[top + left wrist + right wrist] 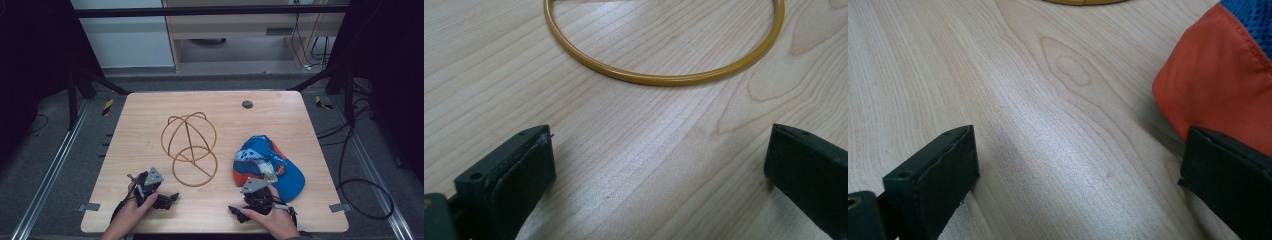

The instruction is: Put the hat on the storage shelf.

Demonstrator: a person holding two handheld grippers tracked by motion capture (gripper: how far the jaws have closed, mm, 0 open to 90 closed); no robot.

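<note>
A frame of golden-brown wire rings (189,145) stands mid-table, and its round base ring (664,79) lies just ahead of my left gripper (661,150). A blue and orange cap (267,165) lies to the frame's right, and its orange edge (1218,85) sits beside my right gripper (1078,150). Both grippers rest low near the table's front edge, the left gripper (167,192) at front left and the right gripper (244,202) at front right, just in front of the cap. Each has its jaws spread wide with bare wood between them.
The light wooden table (145,115) has a small dark round cap (247,104) near its far edge. Metal rails, cables and dark frame legs surround the table on the floor.
</note>
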